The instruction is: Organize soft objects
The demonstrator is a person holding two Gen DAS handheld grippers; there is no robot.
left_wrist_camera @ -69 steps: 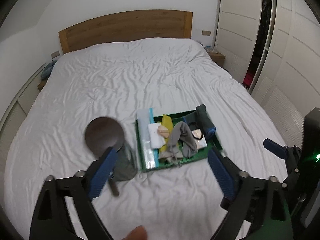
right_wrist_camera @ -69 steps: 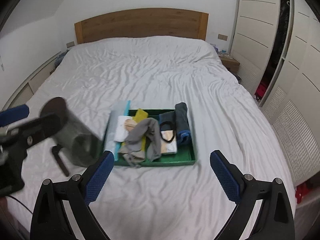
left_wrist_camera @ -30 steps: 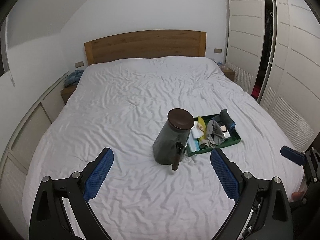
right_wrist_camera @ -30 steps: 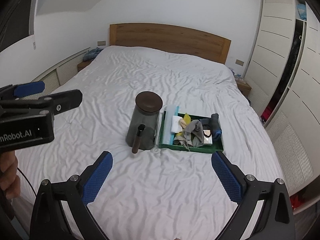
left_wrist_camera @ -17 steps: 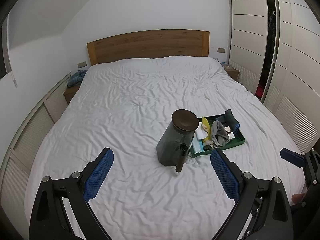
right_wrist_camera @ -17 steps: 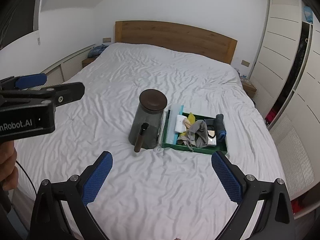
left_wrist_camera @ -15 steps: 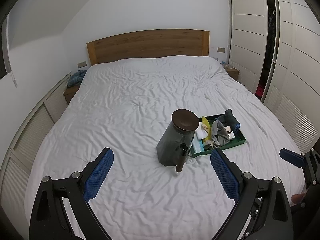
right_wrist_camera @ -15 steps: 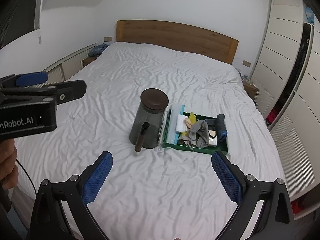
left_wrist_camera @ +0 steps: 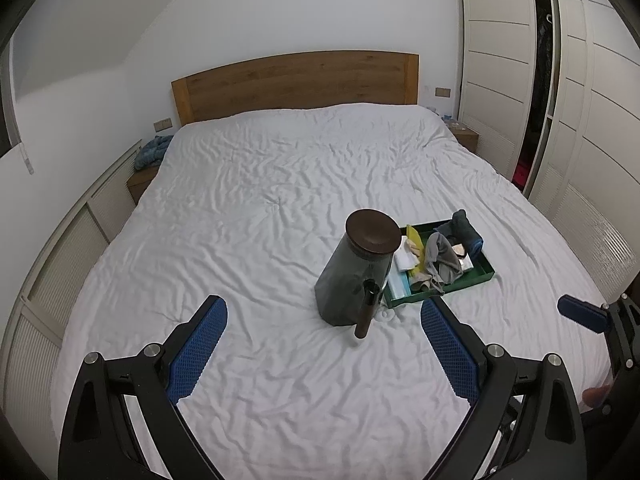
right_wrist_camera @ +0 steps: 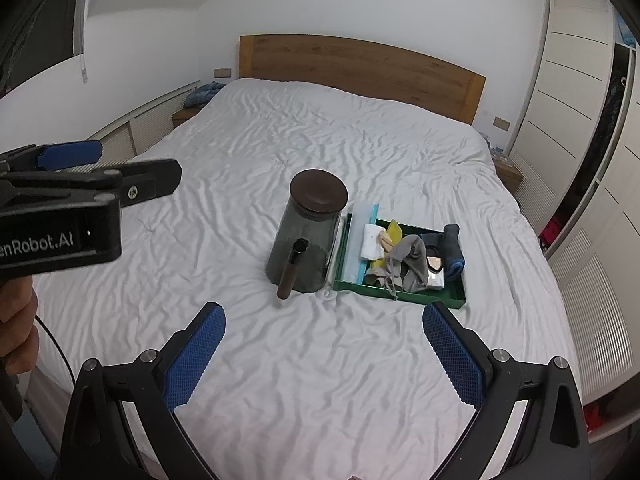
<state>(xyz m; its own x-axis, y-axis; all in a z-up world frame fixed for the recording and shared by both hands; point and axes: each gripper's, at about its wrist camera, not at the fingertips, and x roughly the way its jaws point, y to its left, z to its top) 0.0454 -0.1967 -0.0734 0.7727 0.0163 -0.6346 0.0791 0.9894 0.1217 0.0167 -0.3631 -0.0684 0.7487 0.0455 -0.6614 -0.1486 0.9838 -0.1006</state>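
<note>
Two hand-held grippers spread wide, green tray (right_wrist_camera: 400, 298) beside dark jar (right_wrist_camera: 308, 236)

Each tool is a black frame with triangular cut-outs and silver screws, ending in two fingers faced with blue, diamond-textured pads. The left tool (left_wrist_camera: 323, 350) and right tool (right_wrist_camera: 324, 356) look alike. Seen side-on from the right wrist camera, the left tool's black body carries white lettering ending "enRobot.AI", and a thin black cable hangs beneath the hand (right_wrist_camera: 16, 332).
</note>
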